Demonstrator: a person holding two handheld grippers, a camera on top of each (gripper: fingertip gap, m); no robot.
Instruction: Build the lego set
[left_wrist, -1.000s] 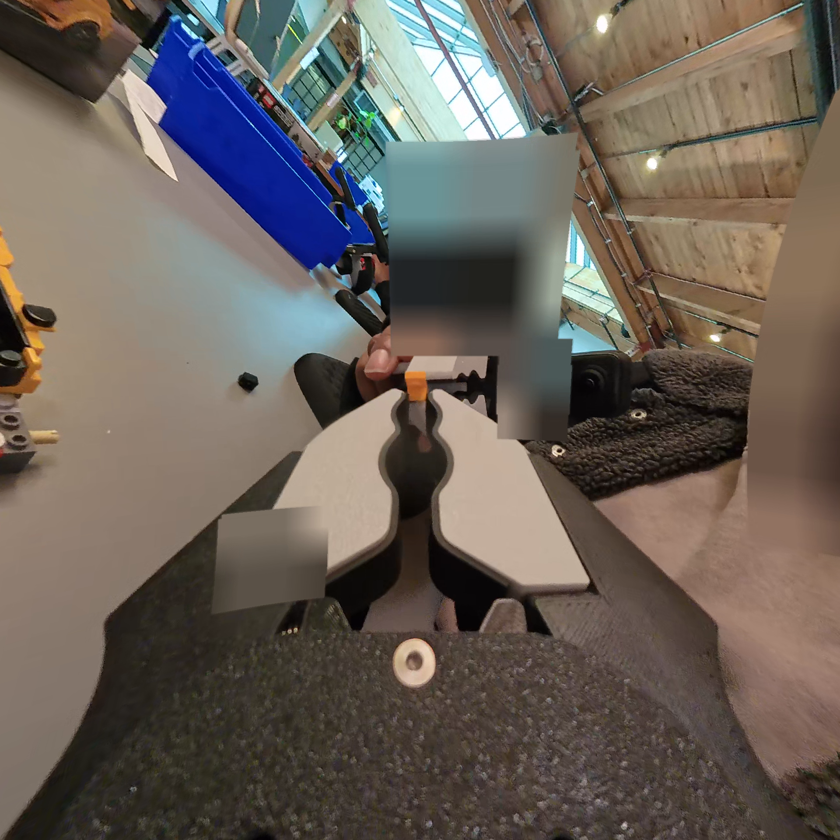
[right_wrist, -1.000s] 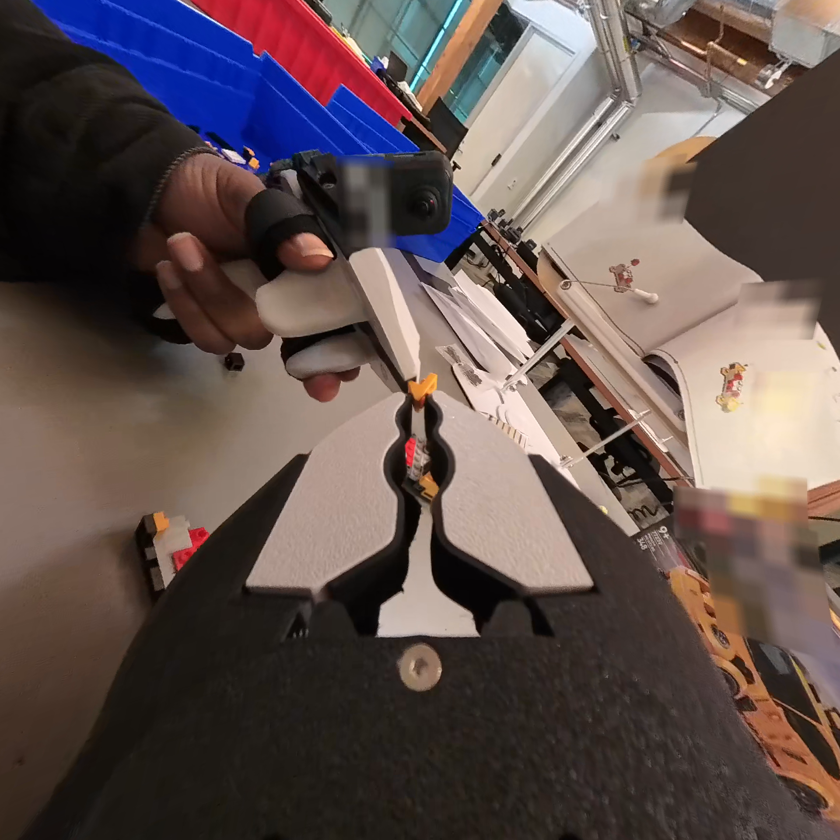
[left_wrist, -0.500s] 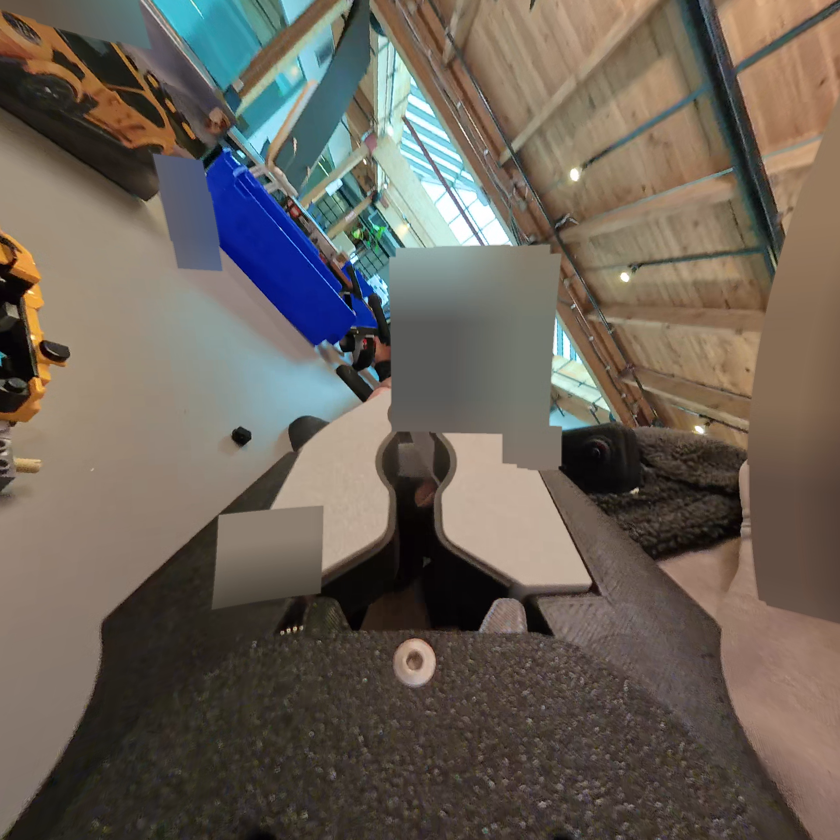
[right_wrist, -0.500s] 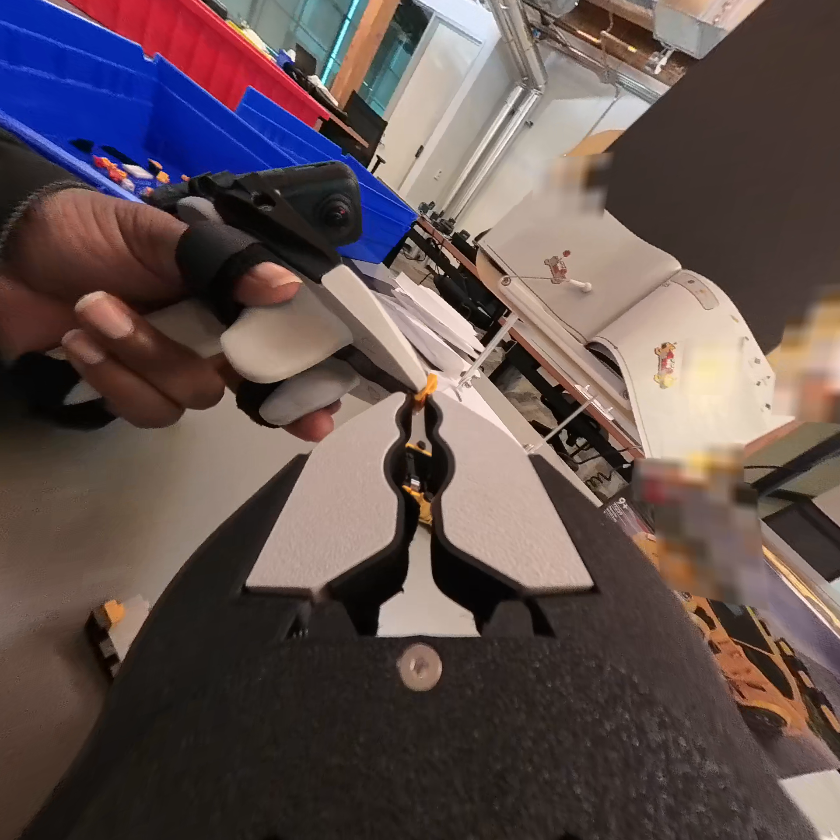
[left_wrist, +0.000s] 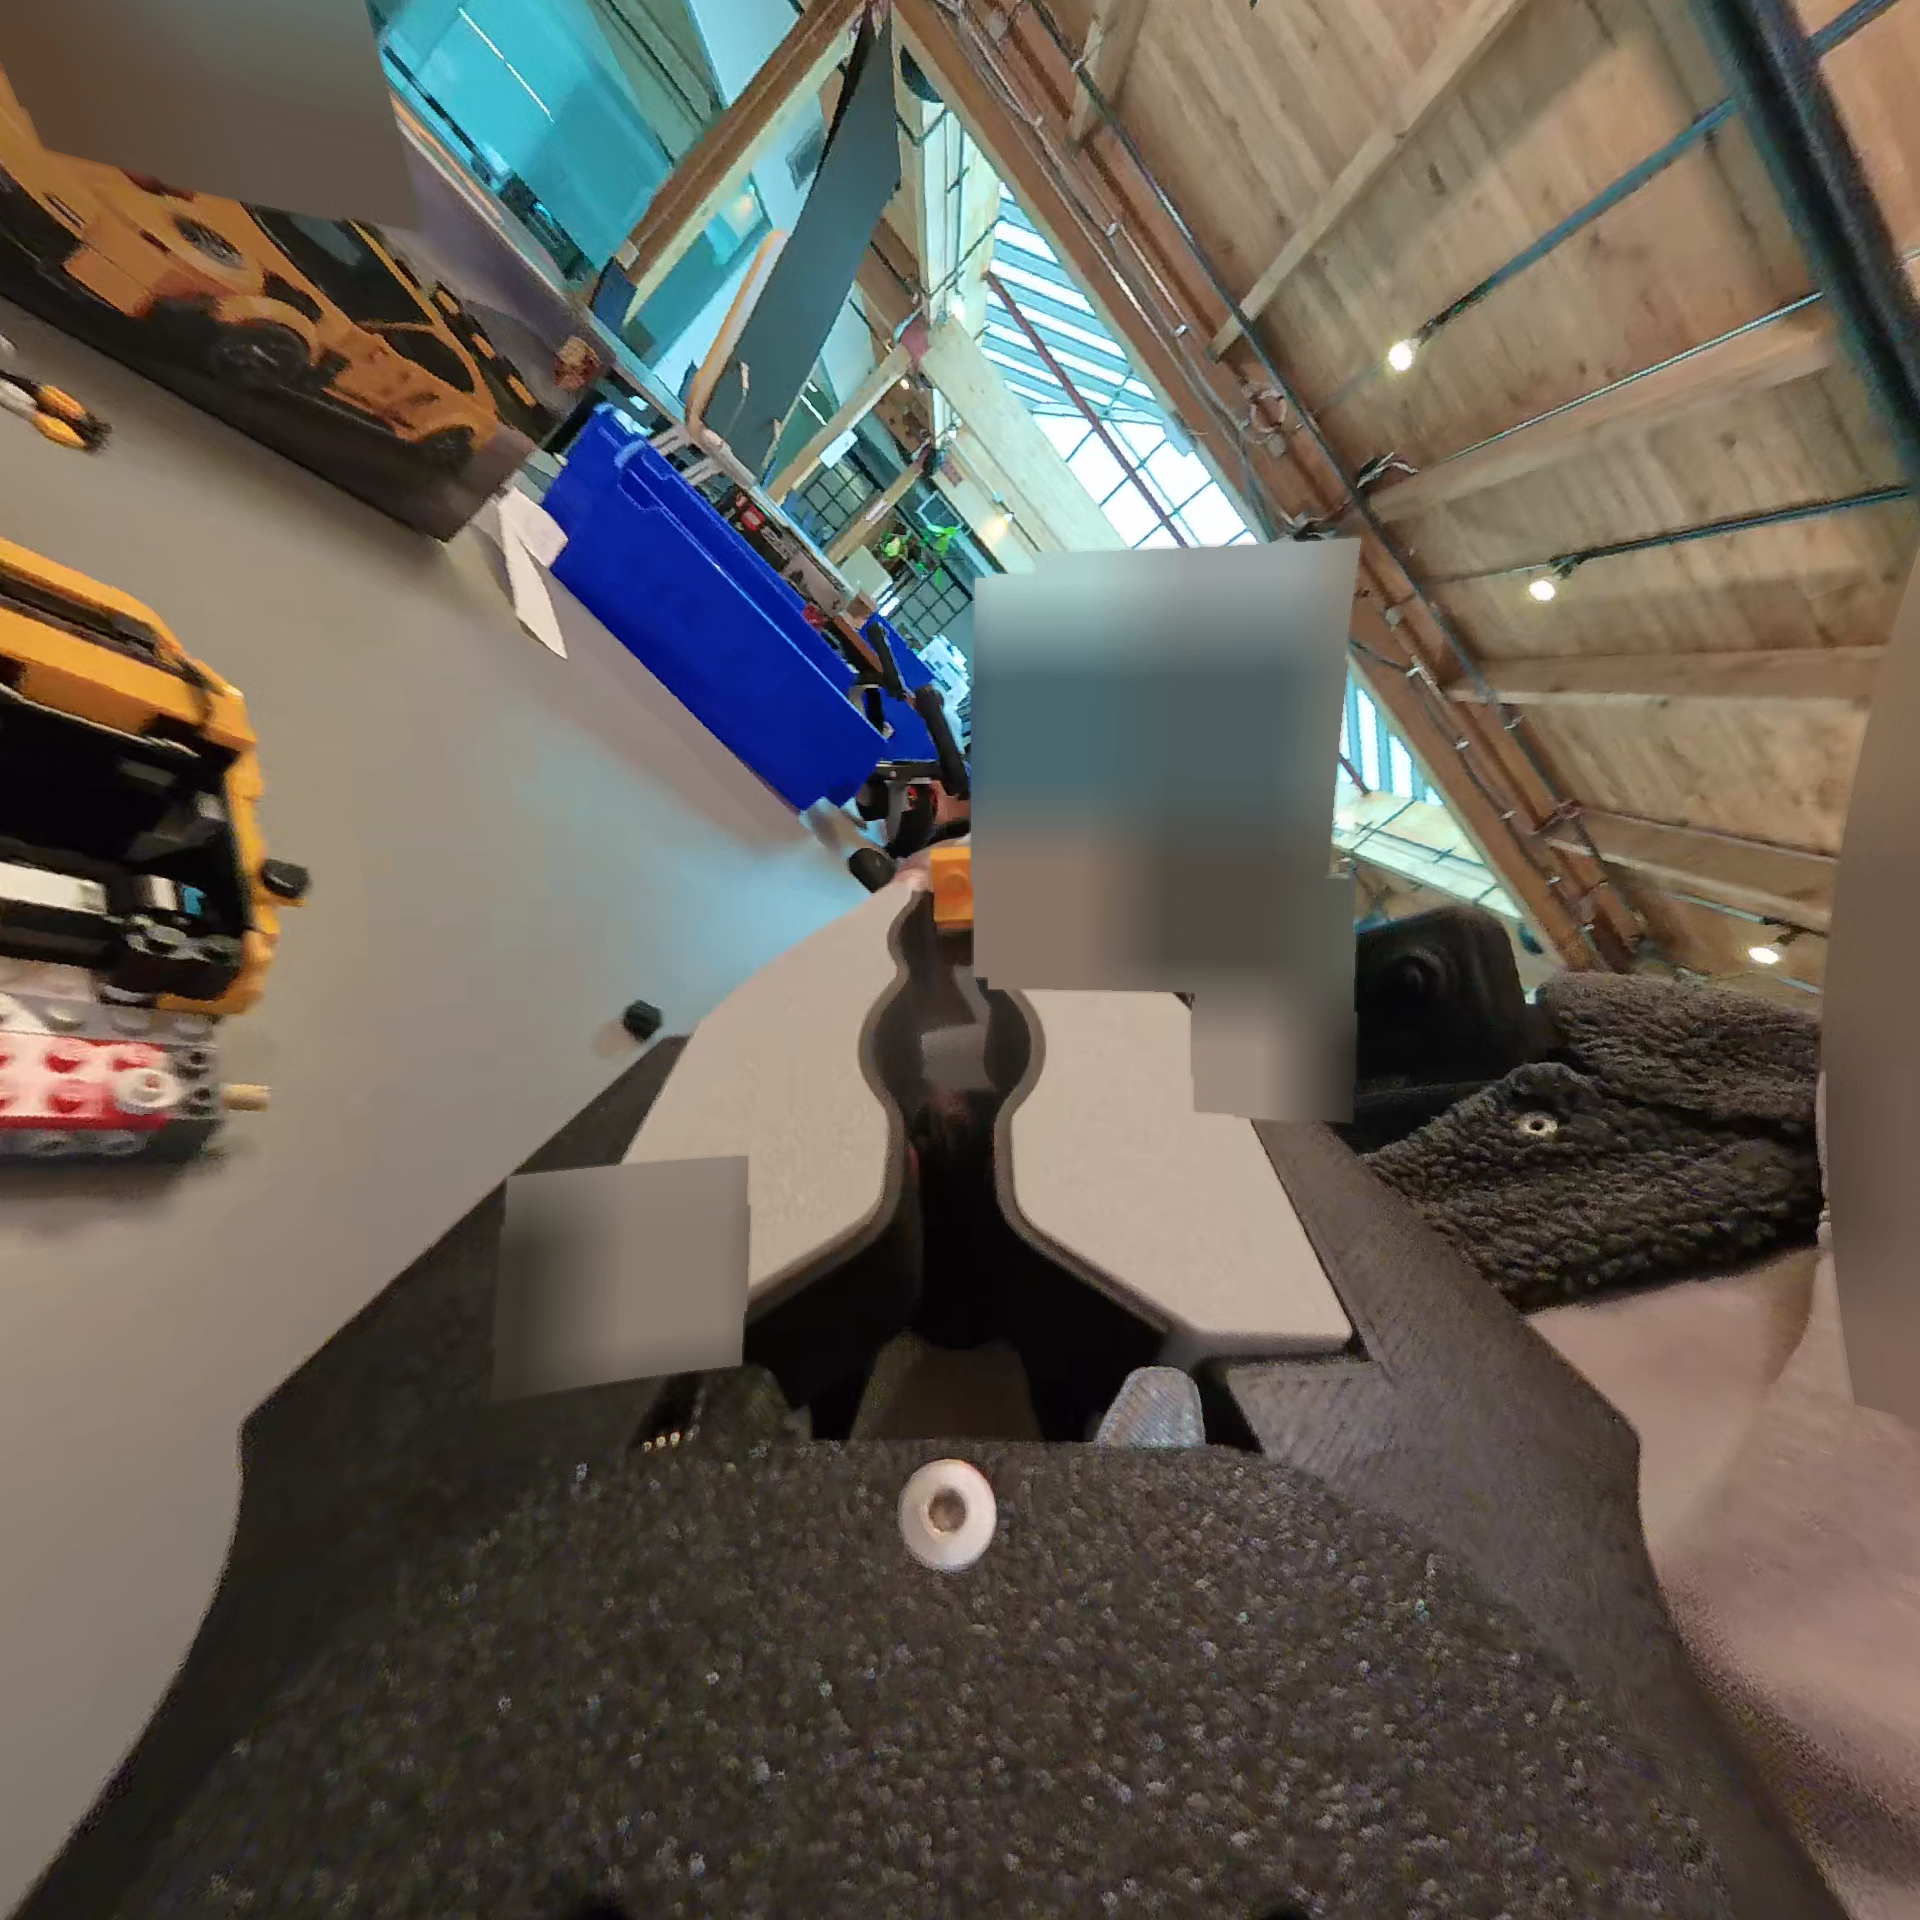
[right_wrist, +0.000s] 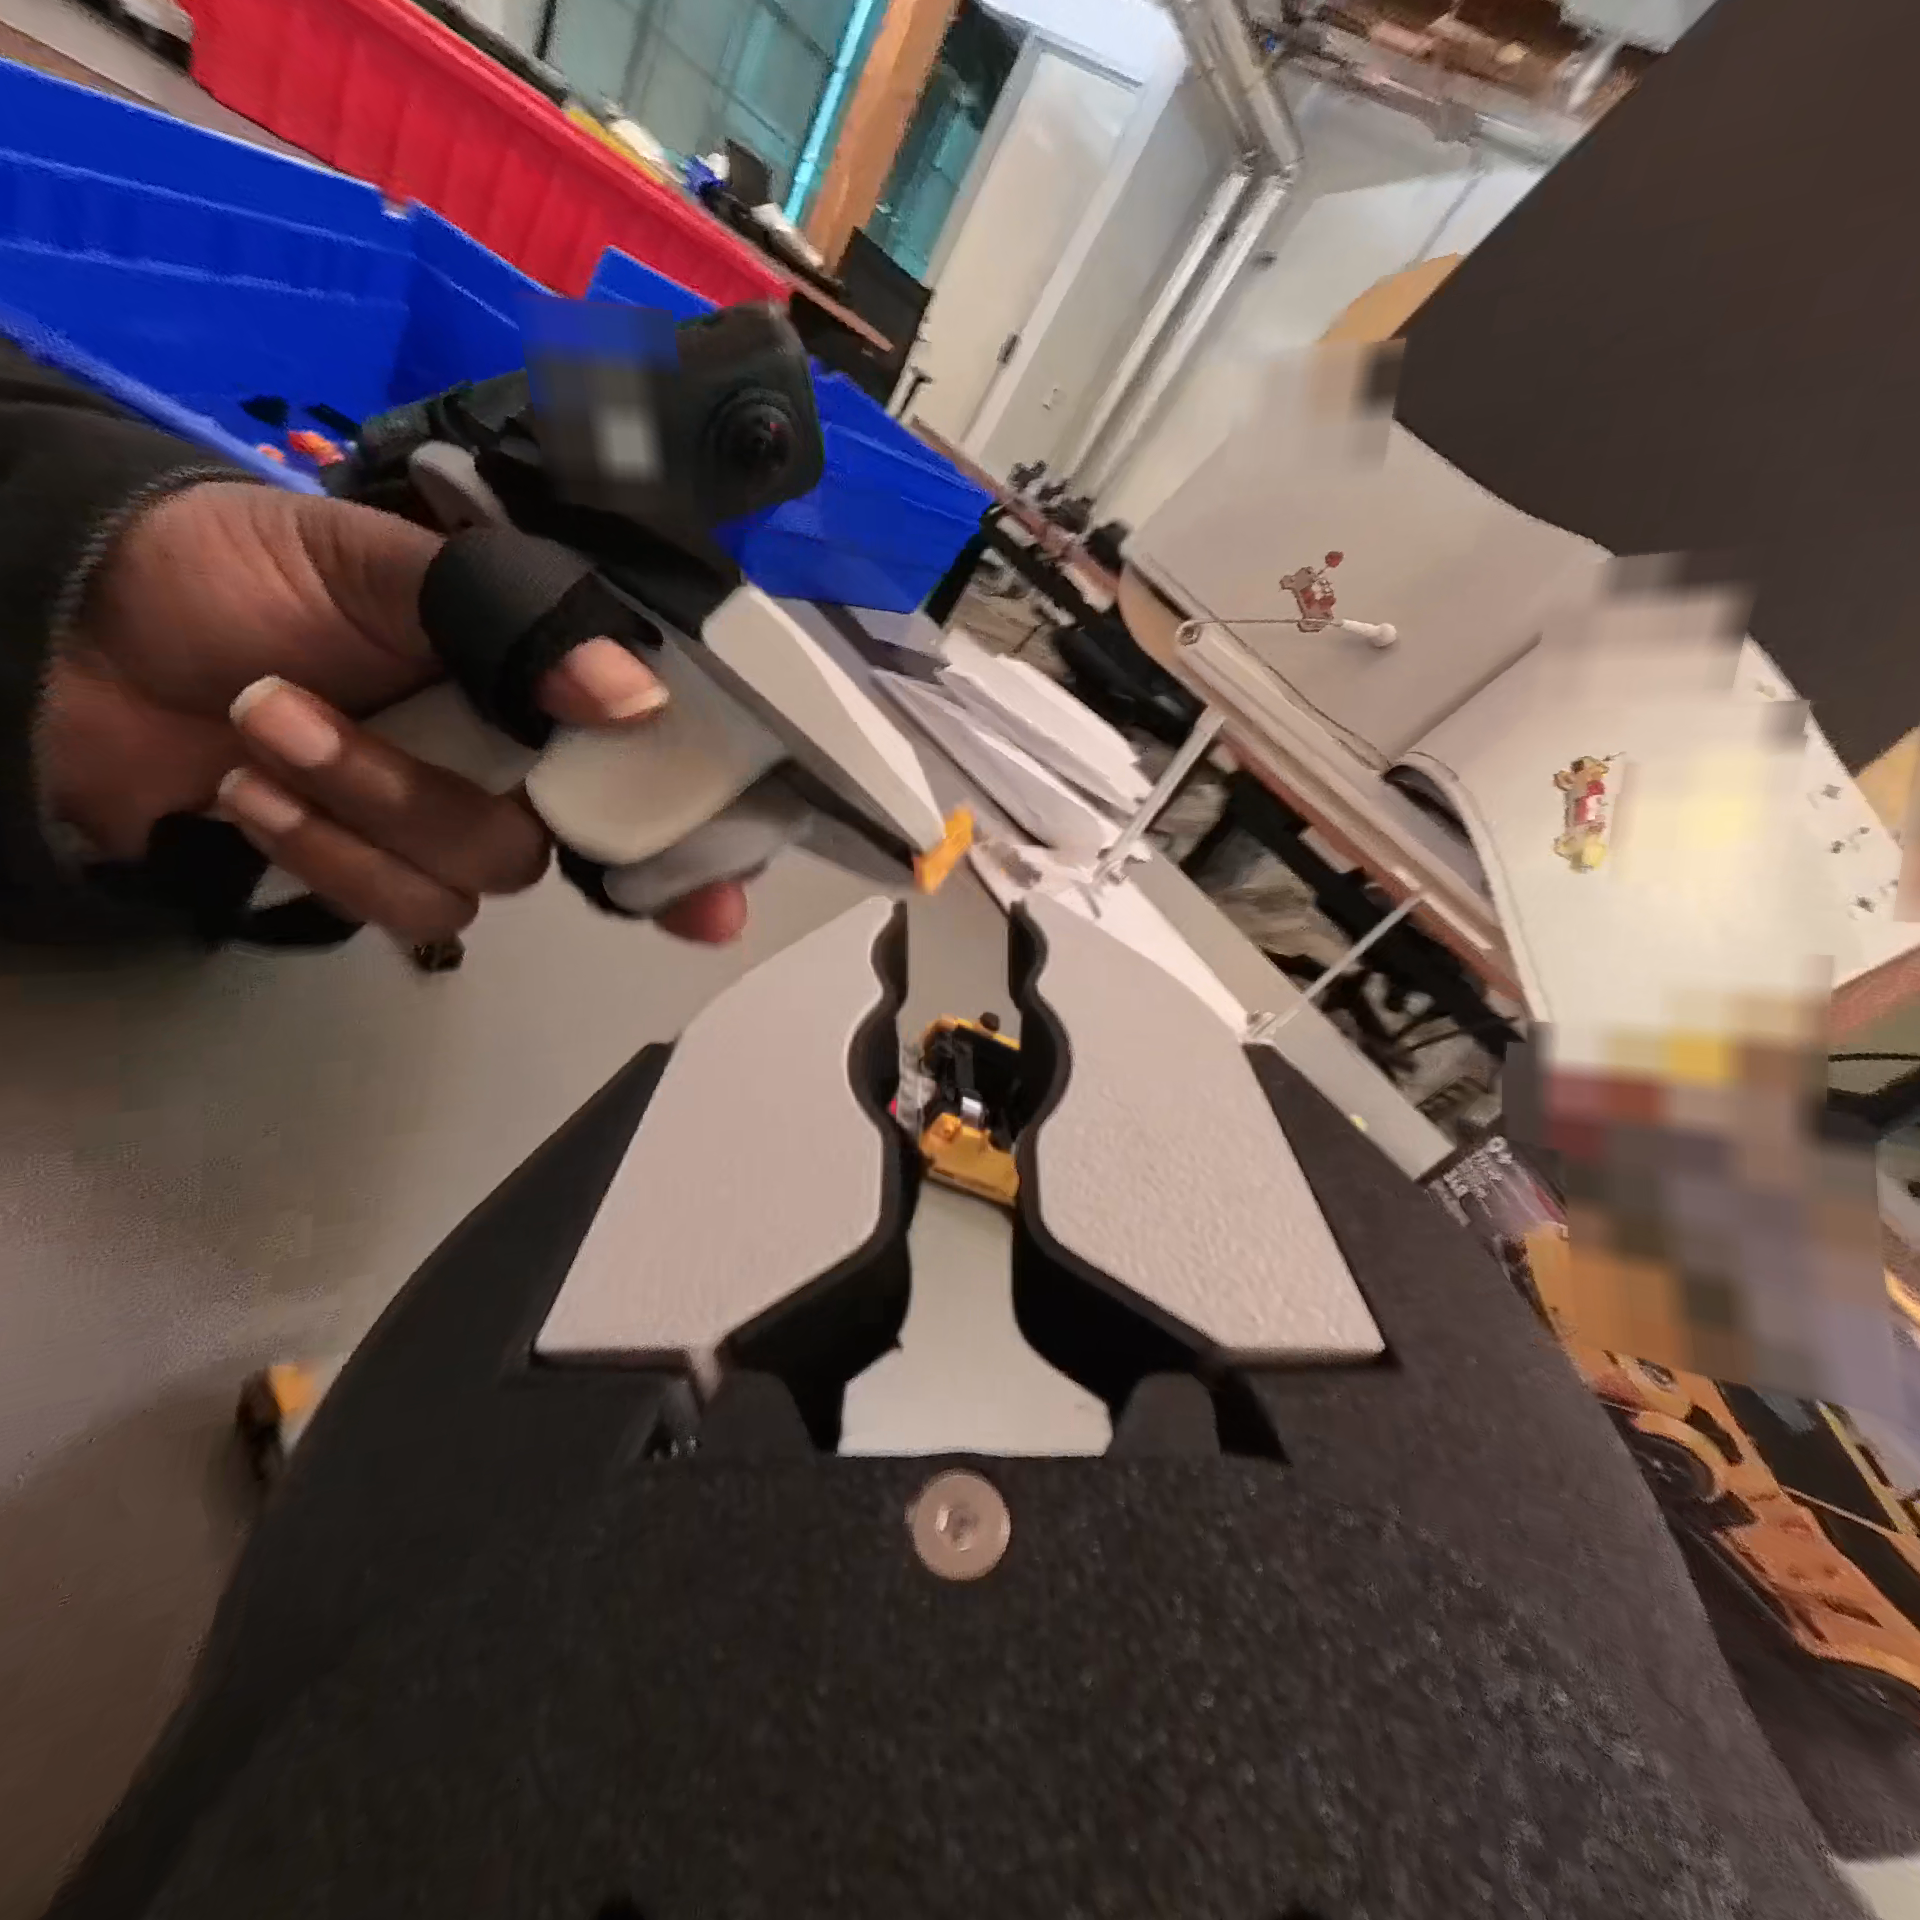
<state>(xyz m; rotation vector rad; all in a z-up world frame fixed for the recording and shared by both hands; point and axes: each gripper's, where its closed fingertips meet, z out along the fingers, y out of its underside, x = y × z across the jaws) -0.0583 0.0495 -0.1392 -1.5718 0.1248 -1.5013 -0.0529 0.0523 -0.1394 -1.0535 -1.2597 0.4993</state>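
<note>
My left gripper is shut on a small orange lego piece; a blur patch hides its right fingertip. In the right wrist view a hand holds that left gripper with the orange piece at its tip. It is just above and left of my right gripper, which is open and empty. The yellow and black lego truck model stands on the grey table at the left. It also shows between my right fingers.
A small black piece lies on the table. Blue bins and a red bin stand behind. An open instruction booklet and the set's box are at the right. Another small lego block lies low left. Both grippers' tips are close together, under 4 cm apart. Both grippers' tips are roughly 15 cm from the small lego block.
My right gripper has opened and let go of the orange piece; the left gripper now holds it alone. Both views have swung, bringing the truck model closer.
</note>
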